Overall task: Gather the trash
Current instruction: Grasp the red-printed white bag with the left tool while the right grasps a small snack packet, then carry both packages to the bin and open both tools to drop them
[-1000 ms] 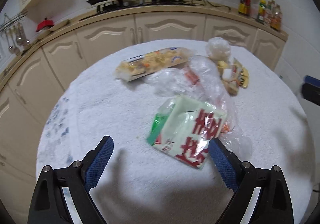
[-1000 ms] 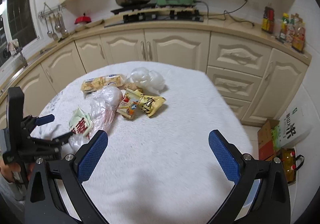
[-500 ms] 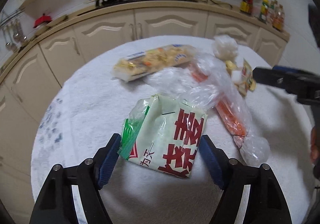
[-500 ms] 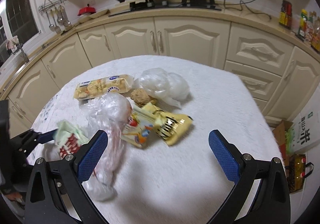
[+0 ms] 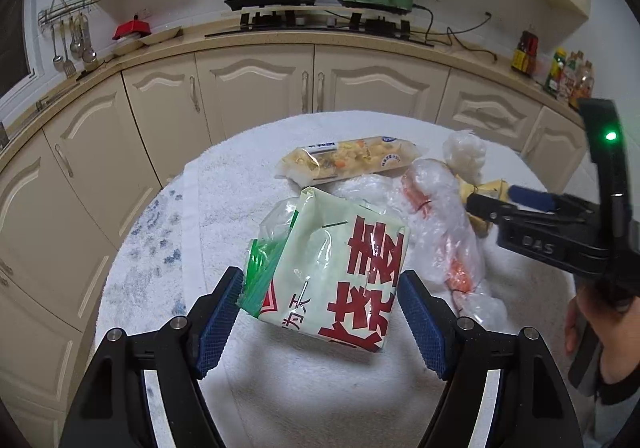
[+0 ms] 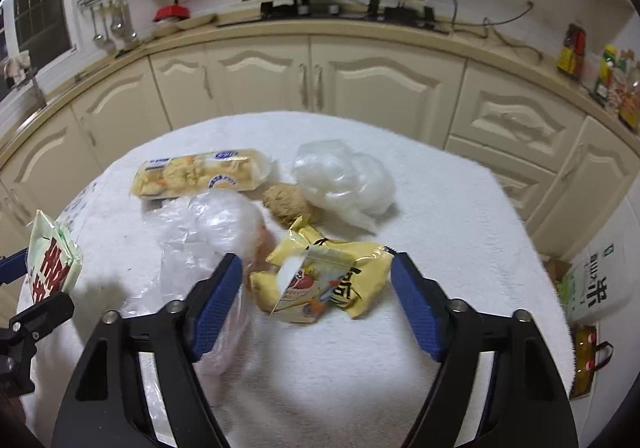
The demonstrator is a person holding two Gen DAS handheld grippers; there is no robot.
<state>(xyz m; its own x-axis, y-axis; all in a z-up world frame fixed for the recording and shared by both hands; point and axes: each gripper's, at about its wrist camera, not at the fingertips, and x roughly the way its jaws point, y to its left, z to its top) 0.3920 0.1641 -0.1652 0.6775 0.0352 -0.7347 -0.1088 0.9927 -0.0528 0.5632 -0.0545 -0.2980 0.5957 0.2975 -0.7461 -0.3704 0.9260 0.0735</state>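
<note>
Over the white-covered desk [image 5: 256, 400] my left claw [image 5: 320, 312] is clamped on the pale green packet [image 5: 340, 272], lifted clear of the cloth. My right claw [image 6: 316, 288] has just been closing around the yellow snack wrappers [image 6: 344, 280], pads not yet touching. A clear plastic bag [image 6: 208, 236] lies beside its left finger.

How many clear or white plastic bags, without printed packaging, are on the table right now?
2: a crumpled clear bag beside the right gripper's left finger, and a white bag at the far side. Others may be hidden underneath.
</note>
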